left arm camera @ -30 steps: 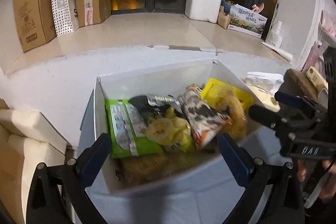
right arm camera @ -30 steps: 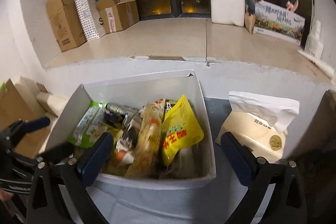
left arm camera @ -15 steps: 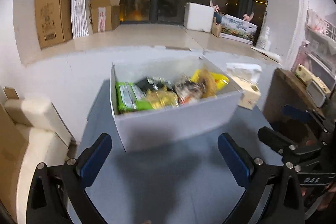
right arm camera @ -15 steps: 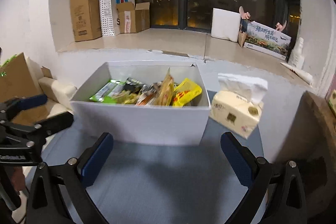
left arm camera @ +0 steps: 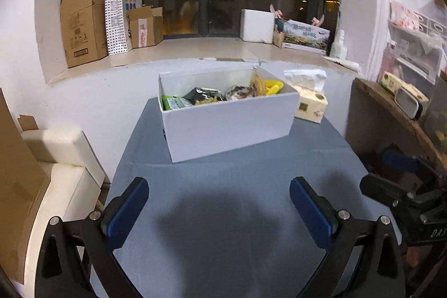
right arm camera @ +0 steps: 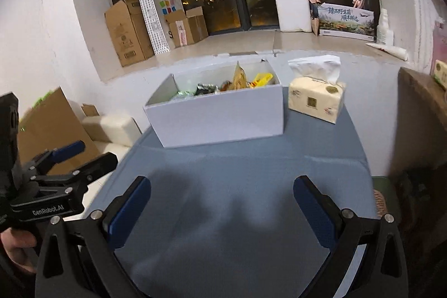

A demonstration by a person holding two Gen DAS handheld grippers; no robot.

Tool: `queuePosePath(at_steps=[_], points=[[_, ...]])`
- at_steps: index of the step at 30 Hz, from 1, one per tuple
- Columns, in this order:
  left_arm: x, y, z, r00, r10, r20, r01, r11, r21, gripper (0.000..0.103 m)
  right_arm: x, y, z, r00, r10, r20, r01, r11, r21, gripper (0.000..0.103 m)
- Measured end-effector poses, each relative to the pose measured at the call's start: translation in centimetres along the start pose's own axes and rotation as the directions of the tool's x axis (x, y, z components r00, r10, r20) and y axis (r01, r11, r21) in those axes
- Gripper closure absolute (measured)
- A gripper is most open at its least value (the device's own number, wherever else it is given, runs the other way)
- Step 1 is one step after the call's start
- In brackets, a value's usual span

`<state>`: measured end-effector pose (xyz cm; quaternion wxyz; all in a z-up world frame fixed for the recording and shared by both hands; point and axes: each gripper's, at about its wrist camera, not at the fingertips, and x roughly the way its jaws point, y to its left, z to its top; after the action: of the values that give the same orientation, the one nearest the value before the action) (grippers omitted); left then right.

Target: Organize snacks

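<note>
Clearly "GenRobot.AI" on left gripper (right arm camera: 83,155)

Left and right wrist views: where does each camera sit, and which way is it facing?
Left wrist: on the left hand-held gripper, facing the white snack box across the blue table; own open fingers show, right hand-held gripper at right edge.
Right wrist: on the right hand-held gripper, facing likewise; left hand-held gripper at left edge.
Shared: box, tissue pack, table, window ledge.
</note>
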<state>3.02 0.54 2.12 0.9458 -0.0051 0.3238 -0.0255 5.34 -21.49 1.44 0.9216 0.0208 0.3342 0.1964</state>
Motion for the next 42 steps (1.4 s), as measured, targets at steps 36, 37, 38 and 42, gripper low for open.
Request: queuePosePath(at_steps=[36,37,38,42], points=[[-0.76,-0.09,-0.25,1.000,0.006,-0.019,-0.006,1.000,-0.019,0.000,-1.05,0.19,-0.45,1.000,0.003,0.007,-0.003,1.000,0.022,0.000],[-0.76,-0.13,-0.26,1.000,0.004,-0.019,-0.005,1.000,-0.019,0.000,-1.10,0.22,-0.46,1.000,0.003,0.007,-0.003,1.000,0.021,0.000],[-0.79,-0.13,-0.29,1.000,0.002,-0.020,-0.002,1.000,-0.020,0.000,-1.12,0.24,-0.49,1.000,0.001,0.008,-0.001,1.000,0.020,0.000],[-0.79,-0.11,-0.22,1.000,0.002,-0.021,-0.003,1.000,-0.020,0.000,-1.16,0.24,-0.49,1.000,0.003,0.006,-0.004,1.000,0.021,0.000]])
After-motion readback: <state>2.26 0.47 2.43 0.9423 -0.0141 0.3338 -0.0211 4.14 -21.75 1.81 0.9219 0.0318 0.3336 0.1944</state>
